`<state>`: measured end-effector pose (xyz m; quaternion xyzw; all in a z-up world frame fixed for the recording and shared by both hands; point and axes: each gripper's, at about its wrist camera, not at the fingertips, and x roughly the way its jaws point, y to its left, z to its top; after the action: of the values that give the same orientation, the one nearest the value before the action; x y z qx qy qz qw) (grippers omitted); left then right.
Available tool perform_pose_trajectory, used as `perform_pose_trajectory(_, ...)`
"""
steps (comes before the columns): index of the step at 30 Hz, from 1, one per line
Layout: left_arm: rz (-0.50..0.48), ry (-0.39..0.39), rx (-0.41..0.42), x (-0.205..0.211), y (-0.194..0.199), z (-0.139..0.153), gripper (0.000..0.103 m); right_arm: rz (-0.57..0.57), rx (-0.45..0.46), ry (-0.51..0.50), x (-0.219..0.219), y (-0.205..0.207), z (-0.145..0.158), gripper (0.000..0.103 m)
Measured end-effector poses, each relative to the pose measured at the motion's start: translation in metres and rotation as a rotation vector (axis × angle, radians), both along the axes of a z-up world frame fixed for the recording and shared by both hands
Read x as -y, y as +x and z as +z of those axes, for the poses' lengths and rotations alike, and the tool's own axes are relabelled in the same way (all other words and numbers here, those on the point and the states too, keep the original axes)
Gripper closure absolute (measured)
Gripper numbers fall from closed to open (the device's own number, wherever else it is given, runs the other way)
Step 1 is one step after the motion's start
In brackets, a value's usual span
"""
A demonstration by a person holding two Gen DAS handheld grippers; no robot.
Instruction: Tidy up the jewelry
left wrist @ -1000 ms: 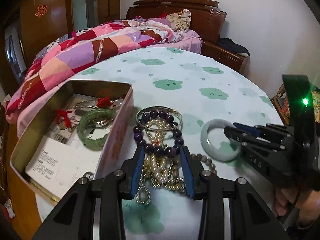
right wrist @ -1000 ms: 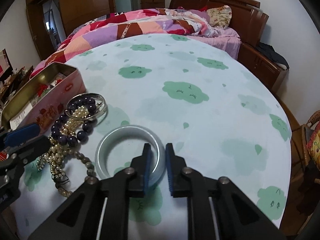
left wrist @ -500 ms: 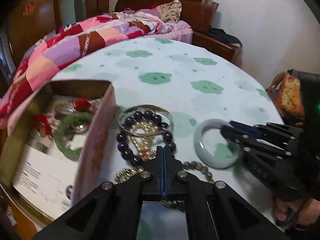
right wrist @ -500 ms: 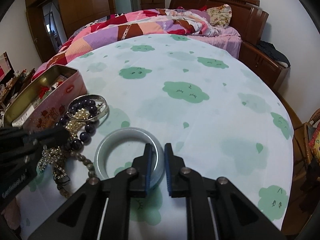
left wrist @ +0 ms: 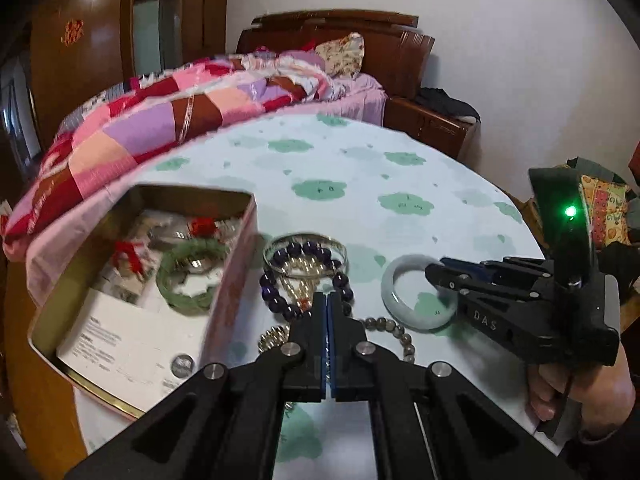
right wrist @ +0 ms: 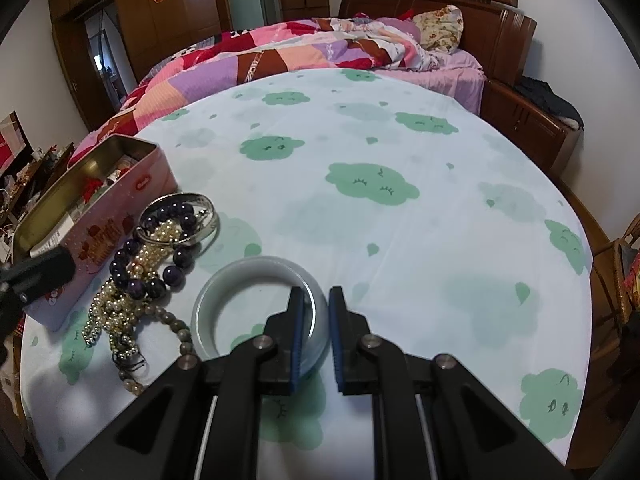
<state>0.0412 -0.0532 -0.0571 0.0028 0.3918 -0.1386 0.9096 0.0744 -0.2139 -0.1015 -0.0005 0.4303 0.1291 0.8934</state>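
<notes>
The person is working at a round table (right wrist: 400,240) covered in a cloud-print cloth, with a heap of jewellery lying at its near left side. The left gripper (left wrist: 327,308) is sitting over that heap with its blue pads pressed flat together; it is hiding whatever lies under its tips, so I cannot tell whether a strand of the pearl necklace (right wrist: 120,308) is pinched there or nothing at all. The purple bead bracelet (right wrist: 156,256) is lying draped across the pearls, partly over a thin metal bangle (right wrist: 180,220), so anything lifted from this tangle looks likely to drag its neighbours.

Just right of the heap, the pale jade bangle (right wrist: 256,272) is lying flat on the cloth. The right gripper (right wrist: 313,300) is straddling its near rim, one finger inside the ring and one outside, with a narrow gap showing beside the rim; the grip does not look closed yet. Taking the band across its thickness makes sense for a smooth hoop.

The open tin box (left wrist: 132,280) is standing left of the pile, already holding a green bangle (left wrist: 192,276) and papers, probably the destination.
</notes>
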Motion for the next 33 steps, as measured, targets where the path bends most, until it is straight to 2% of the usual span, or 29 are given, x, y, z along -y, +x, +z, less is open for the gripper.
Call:
perform_pose_trajectory(3, -0.01, 0.001, -0.053, 0.004, 0.003, -0.011, 0.093, 0.003, 0.0, 0.005, 0.0, 0.0, 0.0, 0.088)
perform_pose_trajectory(5, -0.003, 0.018, -0.069, 0.006, 0.003, -0.017, 0.074, 0.005, -0.001, 0.01, 0.001, 0.0, 0.0, 0.088)
perform_pose_trajectory(10, 0.011, 0.028, -0.044, 0.005, -0.008, -0.017, 0.051, 0.008, -0.001, 0.013, 0.001, -0.001, 0.0, 0.088)
perform_pose_trajectory(11, 0.004, 0.026, -0.035, 0.006, -0.011, -0.017, 0.05, 0.009, -0.001, 0.016, 0.001, -0.001, 0.0, 0.088)
perform_pose_trajectory(21, 0.026, 0.051, -0.088, 0.005, -0.002, -0.034, 0.054, 0.019, -0.002, 0.023, 0.001, -0.001, 0.0, 0.088)
perform_pose_trajectory(22, 0.031, 0.056, -0.092, 0.005, -0.002, -0.036, 0.064, 0.02, -0.002, 0.023, 0.001, -0.001, 0.0, 0.088)
perform_pose_trajectory(23, 0.034, 0.062, -0.104, 0.005, -0.001, -0.038, 0.083, 0.019, -0.002, 0.024, 0.001, -0.001, 0.0, 0.088)
perform_pose_trajectory(24, 0.028, 0.049, -0.103, 0.004, -0.002, -0.038, 0.09, 0.019, -0.002, 0.024, 0.001, -0.001, 0.0, 0.088)
perform_pose_trajectory(27, 0.031, 0.068, -0.075, 0.006, -0.007, -0.033, 0.096, 0.019, -0.002, 0.023, 0.001, -0.001, 0.0, 0.088)
perform_pose_trajectory(33, 0.023, 0.007, 0.012, 0.002, -0.023, -0.002, 0.099, 0.019, -0.002, 0.024, 0.001, -0.001, 0.0, 0.088)
